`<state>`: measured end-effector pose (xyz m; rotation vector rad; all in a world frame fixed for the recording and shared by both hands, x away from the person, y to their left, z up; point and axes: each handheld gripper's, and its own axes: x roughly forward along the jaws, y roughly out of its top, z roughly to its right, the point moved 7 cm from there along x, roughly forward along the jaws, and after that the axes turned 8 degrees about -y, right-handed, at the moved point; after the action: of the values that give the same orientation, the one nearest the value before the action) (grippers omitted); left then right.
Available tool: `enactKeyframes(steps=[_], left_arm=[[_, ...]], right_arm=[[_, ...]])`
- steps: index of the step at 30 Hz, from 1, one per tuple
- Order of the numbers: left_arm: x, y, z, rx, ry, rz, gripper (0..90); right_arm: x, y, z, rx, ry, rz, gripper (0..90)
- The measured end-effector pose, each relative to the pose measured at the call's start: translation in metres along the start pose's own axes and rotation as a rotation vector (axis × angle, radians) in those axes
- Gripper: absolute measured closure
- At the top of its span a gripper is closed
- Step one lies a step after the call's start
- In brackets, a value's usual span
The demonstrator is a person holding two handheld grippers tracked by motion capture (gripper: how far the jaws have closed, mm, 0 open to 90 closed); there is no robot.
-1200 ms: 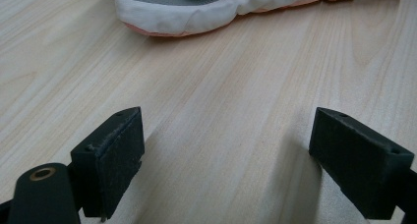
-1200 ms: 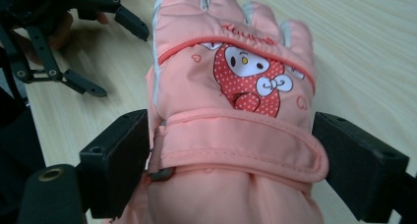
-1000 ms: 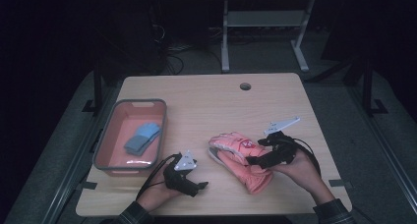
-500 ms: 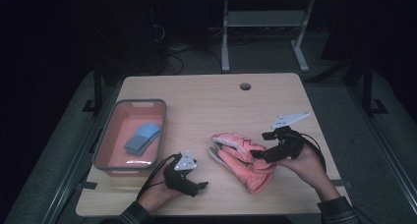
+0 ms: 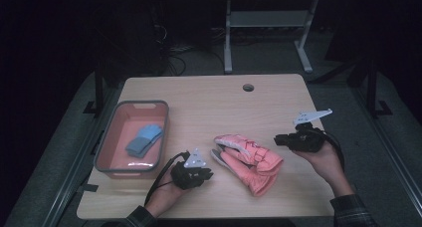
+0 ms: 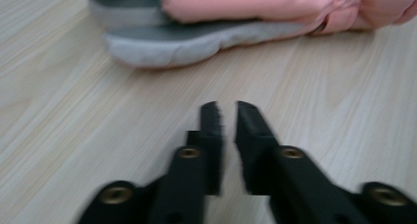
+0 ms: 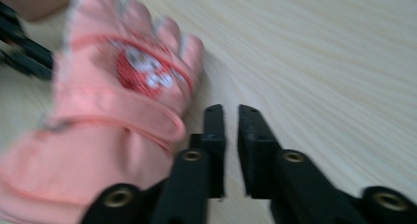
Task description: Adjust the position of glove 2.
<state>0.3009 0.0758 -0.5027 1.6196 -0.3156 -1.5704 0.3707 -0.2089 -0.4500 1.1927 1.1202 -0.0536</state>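
While the high view is looking down on the pale wooden bench, a pair of padded pink winter gloves is lying near its front edge, between the left hand-held gripper and the right hand-held gripper — touching neither. A grey-rimmed pink plastic tub is holding a folded blue cloth at the left. Along the left gripper view, the left hand-held gripper is hanging over bare wood, its jaws nearly closed and empty, the gloves lying ahead. Along the right gripper view, the right hand-held gripper is showing the same narrow gap, gripping nothing — the gloves are sitting just beside it.
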Motion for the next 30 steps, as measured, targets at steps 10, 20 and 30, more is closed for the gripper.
enactKeyframes(steps=[10,20,30], left_arm=[[0.025,0.022,0.0,0.012,0.005,-0.024,89.4],[0.036,0.033,-0.015,-0.041,0.027,-0.028,89.4],[0.04,0.044,-0.038,-0.045,0.059,-0.033,89.3]], right_arm=[[0.018,-0.024,-0.003,-0.054,0.069,-0.078,89.6],[0.02,-0.025,-0.02,-0.098,0.135,-0.086,89.4],[0.018,-0.023,-0.042,-0.155,0.179,-0.096,89.5]])
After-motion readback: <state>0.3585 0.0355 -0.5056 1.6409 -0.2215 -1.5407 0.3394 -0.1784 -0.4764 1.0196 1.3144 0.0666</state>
